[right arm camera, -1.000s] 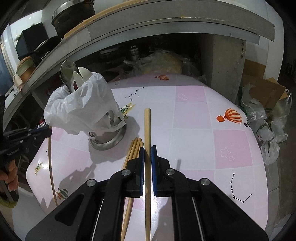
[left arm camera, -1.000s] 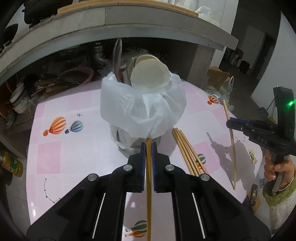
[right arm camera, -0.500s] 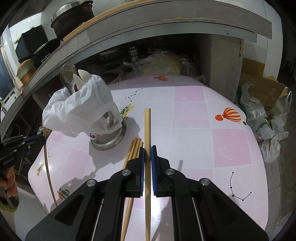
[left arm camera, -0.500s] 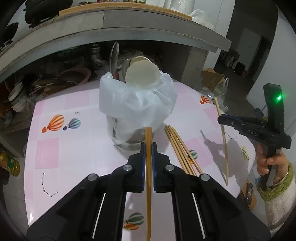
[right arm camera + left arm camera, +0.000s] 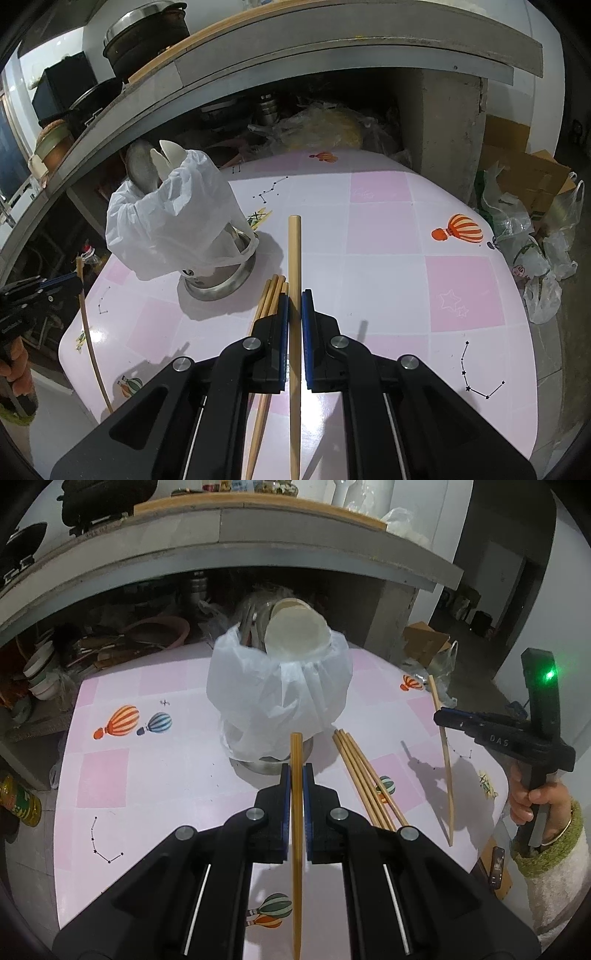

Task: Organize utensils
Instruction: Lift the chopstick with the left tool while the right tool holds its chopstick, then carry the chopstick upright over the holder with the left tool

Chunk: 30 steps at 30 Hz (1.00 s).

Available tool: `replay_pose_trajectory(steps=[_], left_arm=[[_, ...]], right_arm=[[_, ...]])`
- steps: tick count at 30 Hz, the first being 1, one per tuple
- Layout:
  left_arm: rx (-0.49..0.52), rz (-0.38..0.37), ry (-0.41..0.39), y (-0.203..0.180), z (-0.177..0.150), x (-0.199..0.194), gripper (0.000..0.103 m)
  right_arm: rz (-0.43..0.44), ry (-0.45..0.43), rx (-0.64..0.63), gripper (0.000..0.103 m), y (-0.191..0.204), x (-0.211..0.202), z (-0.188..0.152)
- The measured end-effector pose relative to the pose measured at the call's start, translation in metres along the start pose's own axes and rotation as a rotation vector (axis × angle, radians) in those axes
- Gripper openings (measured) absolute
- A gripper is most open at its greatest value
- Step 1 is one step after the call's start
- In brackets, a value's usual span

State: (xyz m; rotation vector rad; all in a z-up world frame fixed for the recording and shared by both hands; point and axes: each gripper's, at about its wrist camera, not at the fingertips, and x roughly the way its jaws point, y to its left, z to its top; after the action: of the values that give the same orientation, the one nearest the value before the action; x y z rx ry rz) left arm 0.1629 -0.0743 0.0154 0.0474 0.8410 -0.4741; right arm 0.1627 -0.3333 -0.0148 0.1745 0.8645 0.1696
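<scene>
Nearest in the left wrist view, the left gripper [image 5: 296,771] has its fingers clamped on a single wooden chopstick [image 5: 296,749], which runs straight forward between them and ends just short of the utensil holder. In the right wrist view, the right gripper [image 5: 294,299] is likewise clamped on its own chopstick [image 5: 294,251], held above the worktop [image 5: 384,266], a pink and white checked surface printed with hot-air balloons and star patterns. Beside each gripper, a bundle of loose chopsticks [image 5: 364,775] lies flat on the worktop, just to the right of the holder's base. Farther on stands the metal utensil holder [image 5: 218,284], draped in a white plastic bag [image 5: 277,698], with spoons [image 5: 147,170] sticking up out of its top. Behind the worktop, a grey concrete shelf [image 5: 229,546] spans the scene, with dark pots [image 5: 144,37] on top and cluttered kitchenware in the shadow beneath.
</scene>
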Motion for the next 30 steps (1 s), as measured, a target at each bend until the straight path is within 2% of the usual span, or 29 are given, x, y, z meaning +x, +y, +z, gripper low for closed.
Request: replay_pose_trajectory(steps=[18, 30], left_arm=[[0.009, -0.012, -0.099, -0.003, 0.011, -0.030, 0.005], [0.031, -0.011, -0.132, -0.009, 0.017, -0.042, 0.005]], right_arm=[[0.006, -0.032, -0.006, 0.007, 0.004, -0.014, 0.006], [0.006, -0.062, -0.016, 0.007, 0.008, -0.027, 0.010]])
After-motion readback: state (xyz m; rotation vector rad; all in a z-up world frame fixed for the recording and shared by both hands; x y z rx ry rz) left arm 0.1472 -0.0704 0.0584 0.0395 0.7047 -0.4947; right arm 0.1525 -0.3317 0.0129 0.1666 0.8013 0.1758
